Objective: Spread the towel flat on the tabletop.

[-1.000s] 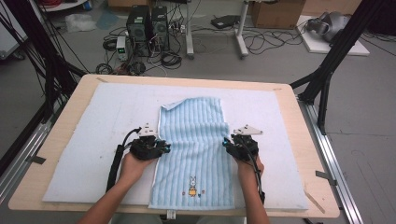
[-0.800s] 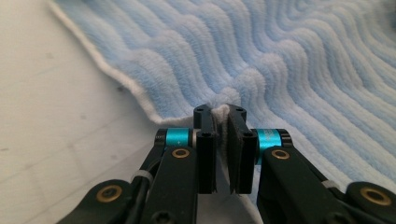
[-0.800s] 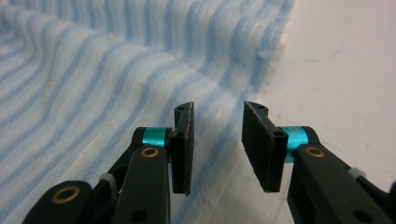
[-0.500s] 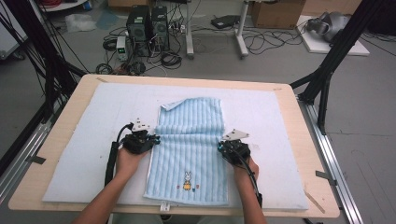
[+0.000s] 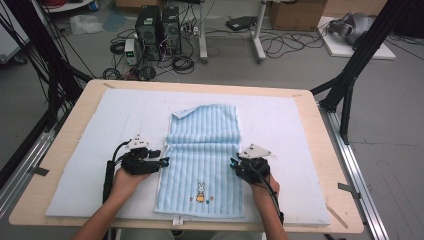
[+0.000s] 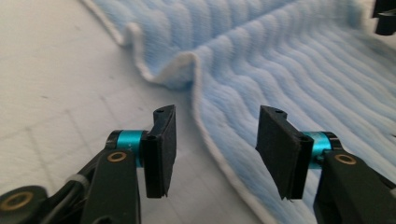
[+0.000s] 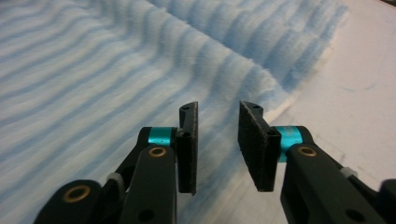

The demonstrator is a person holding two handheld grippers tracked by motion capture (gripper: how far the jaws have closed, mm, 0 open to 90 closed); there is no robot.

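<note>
A light blue ribbed towel (image 5: 202, 160) with a small rabbit motif (image 5: 201, 190) lies lengthwise on the white foam mat (image 5: 90, 150), its far part doubled over in a fold. My left gripper (image 5: 164, 161) rests at the towel's left edge and my right gripper (image 5: 232, 162) at its right edge. In the left gripper view the left gripper (image 6: 217, 116) is open, with the towel's white hem (image 6: 205, 126) lying loose on the mat below the gap. The right gripper (image 7: 219, 108) stands open by a narrower gap over the towel (image 7: 93, 70). Both pairs of jaws have just been opening; nothing is pinched.
The mat covers a wooden table (image 5: 62, 150). Bare mat lies to both sides of the towel (image 6: 70, 70) (image 7: 364, 70). Beyond the far edge, computer towers (image 5: 157, 27) and cables sit on the floor. Black frame legs (image 5: 350, 75) stand at the right corner.
Both hands have shifted slightly left and toward the near edge. The grippers have let go at the towel's two side edges and now stand with their jaws apart.
</note>
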